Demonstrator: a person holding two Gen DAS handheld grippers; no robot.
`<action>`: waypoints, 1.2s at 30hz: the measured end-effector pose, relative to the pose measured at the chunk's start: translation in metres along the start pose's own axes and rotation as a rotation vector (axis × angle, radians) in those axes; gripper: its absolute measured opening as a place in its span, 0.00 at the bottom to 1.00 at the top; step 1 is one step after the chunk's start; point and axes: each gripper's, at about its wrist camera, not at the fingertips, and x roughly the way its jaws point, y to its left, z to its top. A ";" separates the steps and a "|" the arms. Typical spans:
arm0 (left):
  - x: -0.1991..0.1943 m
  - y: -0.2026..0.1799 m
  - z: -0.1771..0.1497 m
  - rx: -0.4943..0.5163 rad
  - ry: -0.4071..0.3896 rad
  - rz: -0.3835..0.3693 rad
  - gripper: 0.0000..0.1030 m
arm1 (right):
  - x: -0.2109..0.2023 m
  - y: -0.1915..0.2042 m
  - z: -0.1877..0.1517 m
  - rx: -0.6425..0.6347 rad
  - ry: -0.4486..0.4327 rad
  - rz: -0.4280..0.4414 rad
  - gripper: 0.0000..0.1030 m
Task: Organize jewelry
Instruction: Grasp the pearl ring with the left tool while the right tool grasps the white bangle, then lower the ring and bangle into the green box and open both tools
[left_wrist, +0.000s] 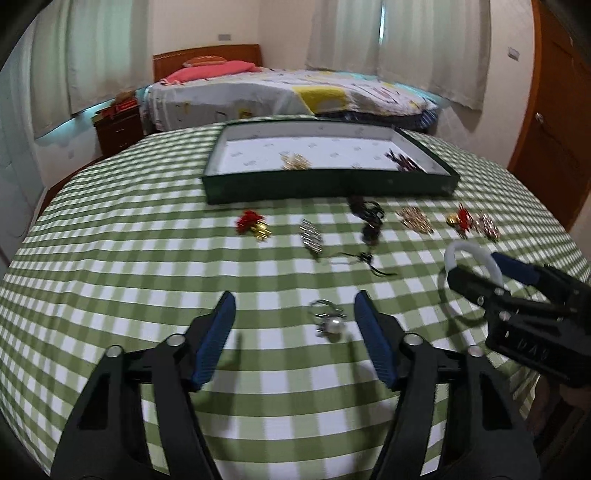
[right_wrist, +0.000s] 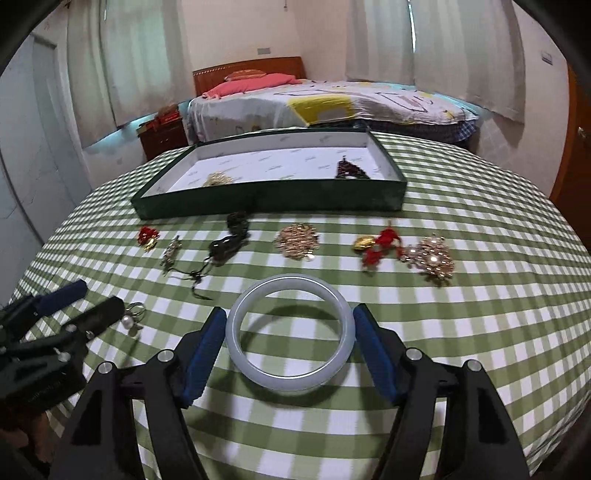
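A pale blue-white bangle (right_wrist: 288, 380) sits between the blue pads of my right gripper (right_wrist: 290, 312). The pads press on both of its sides and it hangs just above the checked tablecloth, casting a ring shadow. In the left wrist view the bangle (left_wrist: 469, 246) and right gripper (left_wrist: 476, 267) show at the right. My left gripper (left_wrist: 295, 299) is open around a pearl ring (left_wrist: 330, 319) lying on the cloth, nearer its right pad, untouched. The right wrist view shows the left gripper (right_wrist: 99, 295) beside the ring (right_wrist: 131, 319). A green tray (left_wrist: 328, 184) at the back holds a gold piece (left_wrist: 295, 161) and dark beads (left_wrist: 402, 160).
A row of jewelry lies in front of the tray: a red-gold charm (right_wrist: 147, 236), silver brooch (right_wrist: 170, 253), black cord necklace (right_wrist: 227, 243), gold brooch (right_wrist: 297, 240), red tassel (right_wrist: 378, 249) and a pearl-gold brooch (right_wrist: 430, 258). A bed stands beyond the table.
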 end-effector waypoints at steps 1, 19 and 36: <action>0.003 -0.003 -0.001 0.009 0.010 -0.003 0.54 | 0.000 -0.002 0.000 0.006 0.001 0.001 0.67; 0.010 -0.011 -0.005 0.036 0.029 -0.047 0.24 | 0.002 -0.010 -0.002 0.032 -0.003 0.018 0.67; -0.006 0.005 0.041 -0.012 -0.093 -0.059 0.24 | -0.015 -0.001 0.032 -0.003 -0.102 0.020 0.67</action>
